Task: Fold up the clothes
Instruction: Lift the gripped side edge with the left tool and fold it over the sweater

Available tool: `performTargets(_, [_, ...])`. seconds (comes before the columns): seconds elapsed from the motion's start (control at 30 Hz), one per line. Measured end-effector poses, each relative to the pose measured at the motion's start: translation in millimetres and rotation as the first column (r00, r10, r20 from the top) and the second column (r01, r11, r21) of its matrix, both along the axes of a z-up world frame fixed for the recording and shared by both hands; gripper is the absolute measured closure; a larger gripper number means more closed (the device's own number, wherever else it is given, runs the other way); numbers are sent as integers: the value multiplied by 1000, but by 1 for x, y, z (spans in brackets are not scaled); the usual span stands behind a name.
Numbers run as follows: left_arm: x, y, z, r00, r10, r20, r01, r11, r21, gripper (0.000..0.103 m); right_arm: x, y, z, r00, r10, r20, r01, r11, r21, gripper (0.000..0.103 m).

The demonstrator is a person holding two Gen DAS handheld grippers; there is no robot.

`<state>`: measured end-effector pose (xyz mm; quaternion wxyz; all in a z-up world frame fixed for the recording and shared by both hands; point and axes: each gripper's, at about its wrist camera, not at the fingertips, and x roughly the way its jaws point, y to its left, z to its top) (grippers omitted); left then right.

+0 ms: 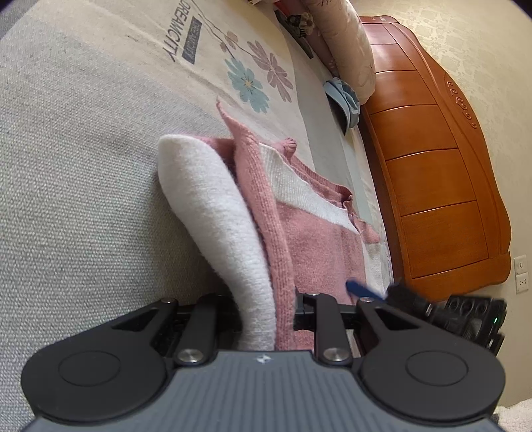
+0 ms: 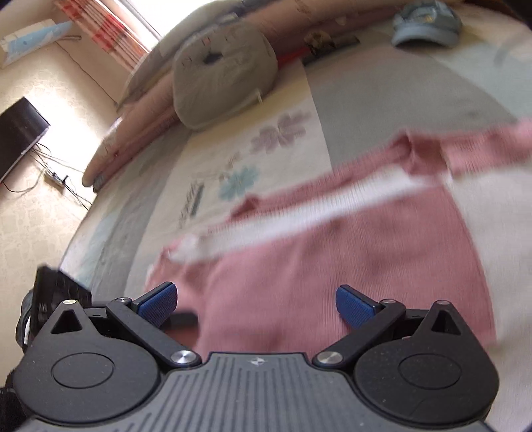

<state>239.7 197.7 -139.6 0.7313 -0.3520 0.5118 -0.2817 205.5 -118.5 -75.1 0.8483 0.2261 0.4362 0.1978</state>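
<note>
A pink knit sweater [image 1: 316, 246] with white bands lies on the bed. In the left wrist view a lifted fold of it, pink beside white [image 1: 226, 232], runs down between my left gripper's [image 1: 266, 319] fingers, which are shut on it; the cloth hides the pads. Beyond that fold, the blue pad of my right gripper [image 1: 360, 289] shows over the pink knit. The right wrist view is blurred. There my right gripper [image 2: 256, 305] stands open just above the sweater [image 2: 332, 259], with nothing between its blue pads [image 2: 158, 304].
The bed has a grey and cream floral sheet [image 1: 249, 79]. An orange wooden headboard [image 1: 432, 166], a rolled pink quilt [image 1: 349, 43] and a blue cap [image 2: 425, 23] line the far side. A grey cushion [image 2: 222, 69] lies behind; a dark screen [image 2: 20, 133] stands by the wall.
</note>
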Motion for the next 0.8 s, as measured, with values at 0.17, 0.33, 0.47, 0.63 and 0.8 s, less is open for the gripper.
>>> performTargets(0.17, [0,-1,1,1000,-5,14,5,1000,10,80,-37,1,-2,1000,-4,-27,4,1000,-29,0])
performTargets(0.33, [-2,2,0,1000,1,25,-1,1000,6,80,-66,3,-5,1000,-8,-26,7,998,-61,0])
performTargets(0.47, [-3,2,0,1000,10,24,-11,1000,5,80,-69,1,-3,999,-14,-49,11,998,-59,0])
performTargets(0.63, [-5,1,2,1000,18,20,-18,1000,18,80,-72,-2,-2,998,-11,-57,8,999,-50,0])
performTargets(0.8, [-3,-2,10,1000,-9,-10,9,999,52,81,-71,-7,1,998,-4,-67,3,1000,-21,0])
